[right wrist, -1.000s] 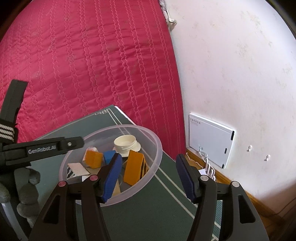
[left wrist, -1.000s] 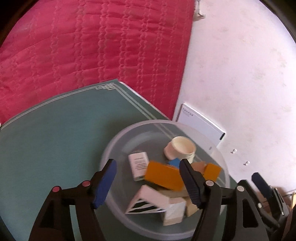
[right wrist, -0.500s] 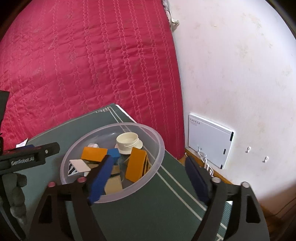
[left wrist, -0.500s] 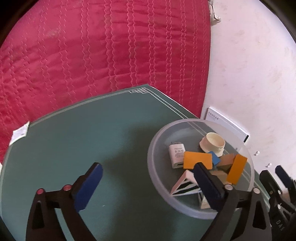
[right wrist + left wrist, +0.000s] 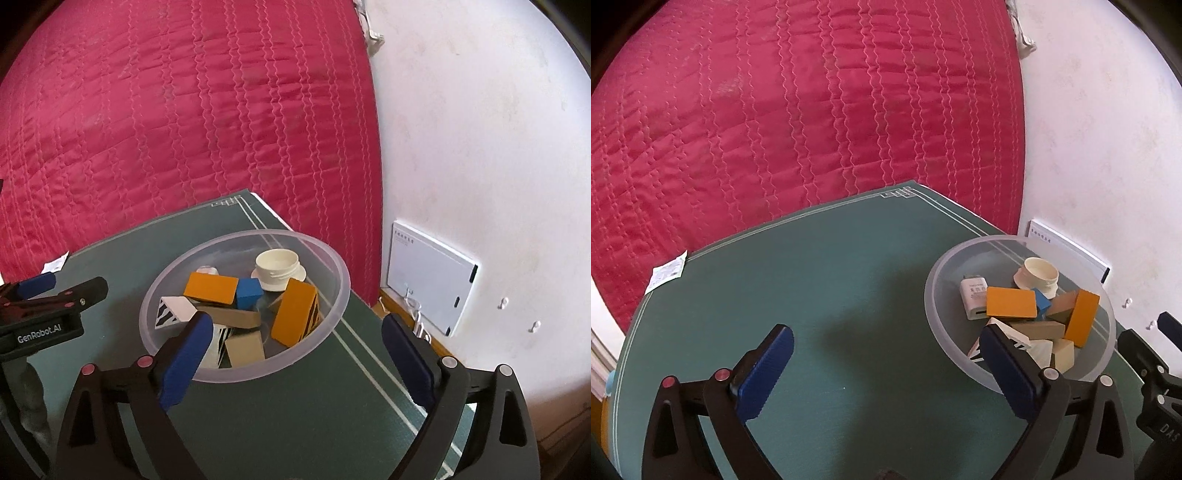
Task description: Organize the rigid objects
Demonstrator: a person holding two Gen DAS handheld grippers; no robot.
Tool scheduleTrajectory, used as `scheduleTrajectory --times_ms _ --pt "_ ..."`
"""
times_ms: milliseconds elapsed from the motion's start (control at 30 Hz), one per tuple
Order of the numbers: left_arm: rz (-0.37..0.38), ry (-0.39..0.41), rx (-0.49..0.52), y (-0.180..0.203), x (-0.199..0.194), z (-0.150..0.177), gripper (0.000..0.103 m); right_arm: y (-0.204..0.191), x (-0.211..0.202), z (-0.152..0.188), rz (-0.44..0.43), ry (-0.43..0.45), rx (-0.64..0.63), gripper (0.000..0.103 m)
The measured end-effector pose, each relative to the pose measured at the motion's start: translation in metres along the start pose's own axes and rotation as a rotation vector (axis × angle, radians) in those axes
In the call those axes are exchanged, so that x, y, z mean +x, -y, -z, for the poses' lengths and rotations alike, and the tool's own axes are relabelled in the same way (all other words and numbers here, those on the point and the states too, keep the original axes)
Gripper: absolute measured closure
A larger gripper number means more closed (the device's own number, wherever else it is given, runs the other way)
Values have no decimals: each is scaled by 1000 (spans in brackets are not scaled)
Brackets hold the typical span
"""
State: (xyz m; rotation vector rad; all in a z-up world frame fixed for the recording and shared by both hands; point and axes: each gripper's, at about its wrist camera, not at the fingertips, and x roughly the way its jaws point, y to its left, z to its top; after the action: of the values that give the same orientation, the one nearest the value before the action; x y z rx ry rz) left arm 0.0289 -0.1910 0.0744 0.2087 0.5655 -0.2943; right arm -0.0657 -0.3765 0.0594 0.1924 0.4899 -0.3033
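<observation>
A clear plastic bowl (image 5: 932, 295) (image 5: 243, 233) stands on the green table. It holds two orange blocks (image 5: 1010, 302) (image 5: 295, 314), a blue cube (image 5: 249, 291), a cream screw cap (image 5: 277, 269), a white charger (image 5: 973, 297), a striped wedge (image 5: 171, 310) and plain wooden blocks (image 5: 245, 349). My left gripper (image 5: 886, 347) is wide open over bare table, left of the bowl, with nothing between its fingers. My right gripper (image 5: 295, 328) hovers at the bowl's near rim. Its jaws are opening and the pads press on nothing.
A red quilt (image 5: 812, 110) rises behind the green table (image 5: 831, 280). The white wall on the right carries a white panel (image 5: 432, 280). A paper label (image 5: 666, 271) lies at the table's far left corner. The table's right edge runs just past the bowl.
My left gripper has swung left off the bowl and spread wide. The right jaws have widened. The orange block lies in the bowl.
</observation>
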Motion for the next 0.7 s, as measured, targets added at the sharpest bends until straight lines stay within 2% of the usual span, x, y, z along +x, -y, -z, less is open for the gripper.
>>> scheduleTrajectory --times_ms 400,700 --pt "7 27 27 2 -11 4 1 -16 -5 -4 -6 -30 -100 7" --pt "-1 42 45 7 -15 5 1 -16 -7 -8 -6 -31 -103 7"
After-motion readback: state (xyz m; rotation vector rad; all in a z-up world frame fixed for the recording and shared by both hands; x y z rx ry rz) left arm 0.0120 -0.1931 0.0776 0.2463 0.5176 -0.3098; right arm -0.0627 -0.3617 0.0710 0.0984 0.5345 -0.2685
